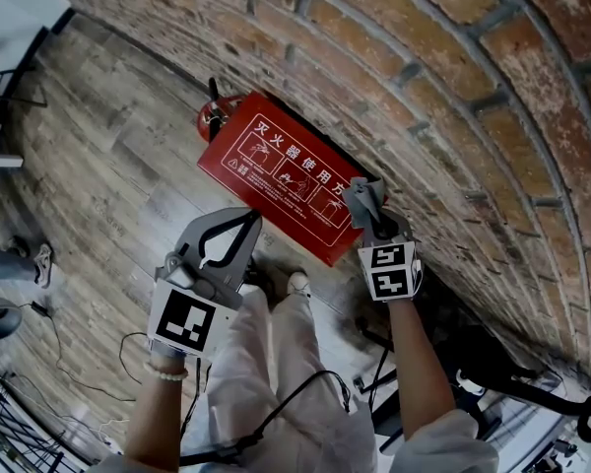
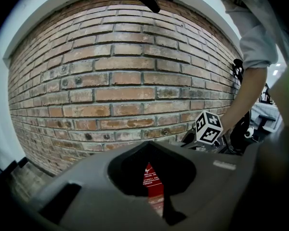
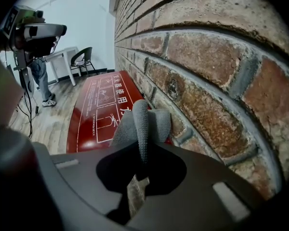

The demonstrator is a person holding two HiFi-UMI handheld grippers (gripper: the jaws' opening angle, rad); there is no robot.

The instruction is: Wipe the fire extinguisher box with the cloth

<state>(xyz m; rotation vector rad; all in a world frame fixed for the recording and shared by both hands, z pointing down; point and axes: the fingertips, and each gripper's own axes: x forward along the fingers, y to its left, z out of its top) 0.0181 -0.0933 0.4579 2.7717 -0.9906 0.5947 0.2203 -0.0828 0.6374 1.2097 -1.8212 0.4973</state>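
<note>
The red fire extinguisher box [image 1: 288,178] with white diagrams stands on the floor against the brick wall [image 1: 453,116]. My right gripper [image 1: 379,223] is shut on a grey cloth [image 1: 363,199] at the box's right upper corner, next to the wall. In the right gripper view the cloth [image 3: 142,124] sticks up from the right gripper [image 3: 139,162], with the box [image 3: 98,107] just beyond it. My left gripper [image 1: 238,227] hovers over the box's near edge, shut and holding nothing. In the left gripper view a sliver of the box [image 2: 152,182] shows past the left gripper [image 2: 154,196].
A red extinguisher [image 1: 213,116] sits at the box's far end. The person's shoes [image 1: 297,284] stand just before the box. Cables [image 1: 128,353] trail over the wood floor at the left. A chair [image 3: 83,59] and a standing person [image 3: 41,81] are farther back.
</note>
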